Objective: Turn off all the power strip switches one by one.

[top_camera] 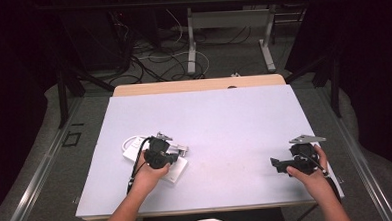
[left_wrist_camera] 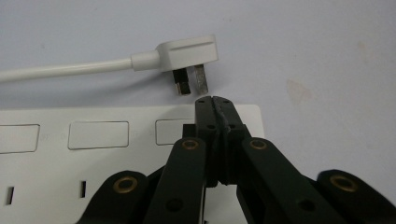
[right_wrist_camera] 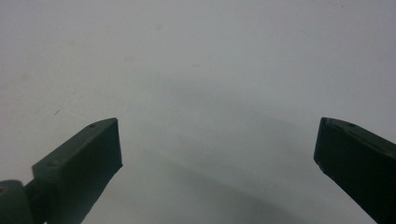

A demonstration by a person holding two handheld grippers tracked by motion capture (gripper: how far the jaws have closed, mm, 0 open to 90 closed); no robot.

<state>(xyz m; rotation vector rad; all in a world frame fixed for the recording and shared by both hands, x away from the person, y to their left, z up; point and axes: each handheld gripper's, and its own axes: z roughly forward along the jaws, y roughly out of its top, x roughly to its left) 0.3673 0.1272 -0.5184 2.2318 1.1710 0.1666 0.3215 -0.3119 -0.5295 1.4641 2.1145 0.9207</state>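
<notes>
At the table's left, the left gripper point(left_wrist_camera: 215, 100), jaws pressed together on nothing, hovered over a white power strip point(left_wrist_camera: 93, 154), its plug point(left_wrist_camera: 187, 53) lying loose just beyond, perhaps to press a switch. Far right, the right gripper point(right_wrist_camera: 217, 144) waited spread wide above the bare table point(right_wrist_camera: 210, 56).

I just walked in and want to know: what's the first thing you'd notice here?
Probably the white power strip lying on the pale table, at its near left. The left gripper is over the strip's end with its jaws closed together, and the strip's white plug lies loose just past it, prongs bare. Over at the right, the right gripper is above bare table with its jaws wide apart.
</notes>
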